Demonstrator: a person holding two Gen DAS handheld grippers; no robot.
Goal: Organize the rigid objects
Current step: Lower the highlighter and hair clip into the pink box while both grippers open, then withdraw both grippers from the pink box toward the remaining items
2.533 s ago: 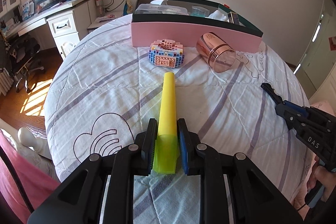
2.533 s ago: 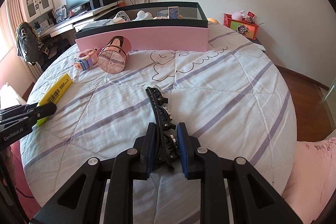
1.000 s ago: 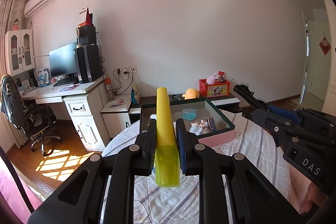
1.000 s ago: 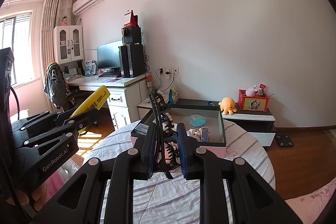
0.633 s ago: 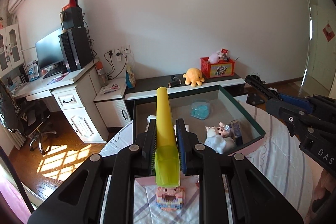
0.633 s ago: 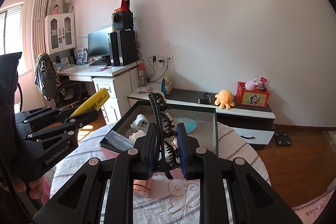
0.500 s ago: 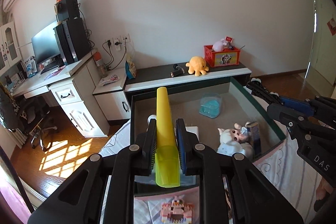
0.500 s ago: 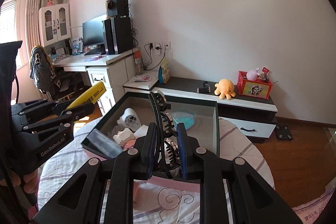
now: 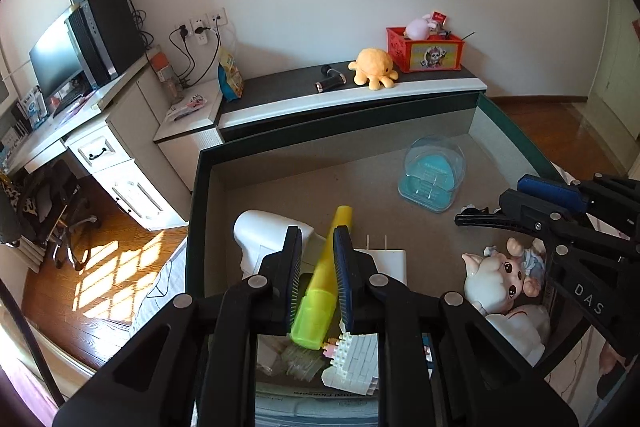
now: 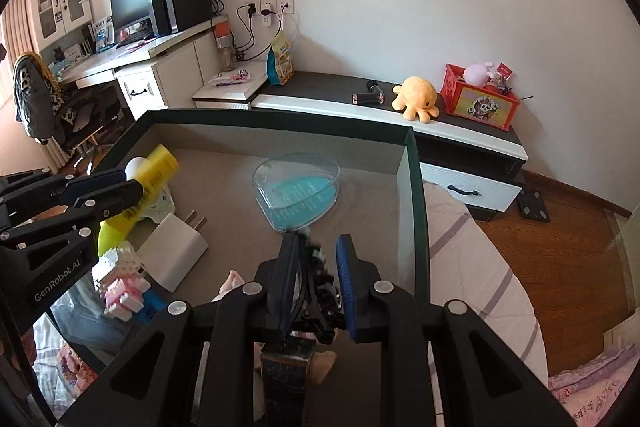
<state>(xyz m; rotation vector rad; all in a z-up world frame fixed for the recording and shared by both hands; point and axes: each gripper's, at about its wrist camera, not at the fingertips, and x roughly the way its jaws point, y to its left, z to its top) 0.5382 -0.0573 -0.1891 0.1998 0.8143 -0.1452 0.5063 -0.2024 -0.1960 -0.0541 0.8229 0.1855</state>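
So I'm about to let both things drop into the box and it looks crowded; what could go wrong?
The yellow tube, held in the left gripper, hangs over the white charger and white bricks; it may knock them or roll. The black hair clip, in the right gripper, sits above the pig figurine, so it could strike that.

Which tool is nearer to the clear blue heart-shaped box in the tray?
Right. The right tool, gripping a black hair clip, hovers just short of the clear blue heart-shaped box; the left tool sits farther off, near the white charger.
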